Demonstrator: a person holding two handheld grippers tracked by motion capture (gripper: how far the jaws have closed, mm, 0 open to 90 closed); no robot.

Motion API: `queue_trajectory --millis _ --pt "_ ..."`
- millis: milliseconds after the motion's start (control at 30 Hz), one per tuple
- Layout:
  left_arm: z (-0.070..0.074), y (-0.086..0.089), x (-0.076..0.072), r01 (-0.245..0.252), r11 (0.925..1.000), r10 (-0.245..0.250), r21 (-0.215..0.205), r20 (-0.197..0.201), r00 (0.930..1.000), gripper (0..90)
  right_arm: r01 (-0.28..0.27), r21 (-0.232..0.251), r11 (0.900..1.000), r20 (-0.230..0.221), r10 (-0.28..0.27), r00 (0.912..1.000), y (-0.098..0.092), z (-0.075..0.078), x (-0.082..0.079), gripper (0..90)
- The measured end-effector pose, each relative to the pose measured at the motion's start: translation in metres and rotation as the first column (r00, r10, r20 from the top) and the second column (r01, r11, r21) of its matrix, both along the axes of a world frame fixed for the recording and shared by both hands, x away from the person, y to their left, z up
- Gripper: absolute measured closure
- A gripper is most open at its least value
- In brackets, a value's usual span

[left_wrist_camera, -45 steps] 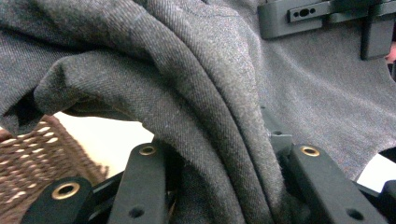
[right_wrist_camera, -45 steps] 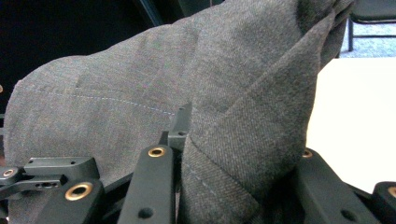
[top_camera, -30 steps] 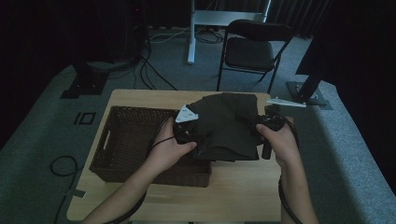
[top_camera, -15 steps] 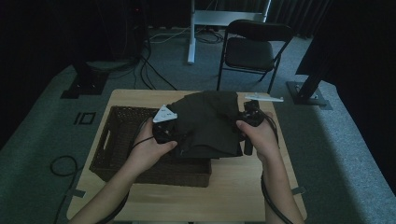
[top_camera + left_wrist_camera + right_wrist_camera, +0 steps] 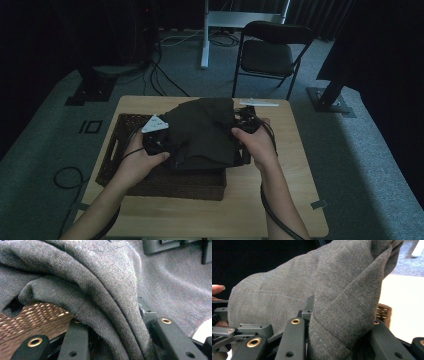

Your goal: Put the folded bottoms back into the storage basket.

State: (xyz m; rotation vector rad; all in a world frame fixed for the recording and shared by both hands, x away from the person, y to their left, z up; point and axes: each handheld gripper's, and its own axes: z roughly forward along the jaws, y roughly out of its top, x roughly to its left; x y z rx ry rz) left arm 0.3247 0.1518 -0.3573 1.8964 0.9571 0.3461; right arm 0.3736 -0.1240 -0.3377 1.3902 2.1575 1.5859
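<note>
Dark lab: rig stands [image 5: 332,95], floor cables [image 5: 150,75].

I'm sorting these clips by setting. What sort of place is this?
Probably a recording studio or lab rather than a home: dark curtained surroundings, stand bases and cables on grey carpet, a folding chair, and one wooden table with a wicker basket.

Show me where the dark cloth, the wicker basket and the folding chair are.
dark cloth [image 5: 202,132], high view, middle of folded fabric.
wicker basket [image 5: 116,150], high view, left wall near handle slot.
folding chair [image 5: 267,56], high view, seat.
</note>
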Motion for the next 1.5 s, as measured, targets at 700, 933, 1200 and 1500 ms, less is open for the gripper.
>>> queue_trajectory --millis 700,933,1200,1500 --pt "-0.029 0.07 0.004 -0.053 0.9969 0.056 0.058 -0.052 0.9971 63.5 -0.06 0.0 0.998 -0.05 0.06 0.9969 0.077 -0.034 0.014 66.9" --pt "-0.048 0.076 0.012 -0.053 0.9957 0.058 0.076 -0.075 0.9955 63.5 -0.054 0.005 0.999 -0.06 0.054 0.9967 0.09 -0.05 0.017 67.0" --pt "-0.069 0.078 0.027 -0.032 0.9933 0.045 0.111 -0.116 0.9923 63.6 -0.025 -0.005 1.0 -0.083 0.025 0.9962 0.094 -0.079 0.023 66.9" --pt "-0.072 0.079 0.038 0.007 0.9878 0.015 0.156 -0.136 0.9907 63.6 -0.01 0.005 1.0 -0.107 0.011 0.9942 0.096 -0.097 0.027 67.0"
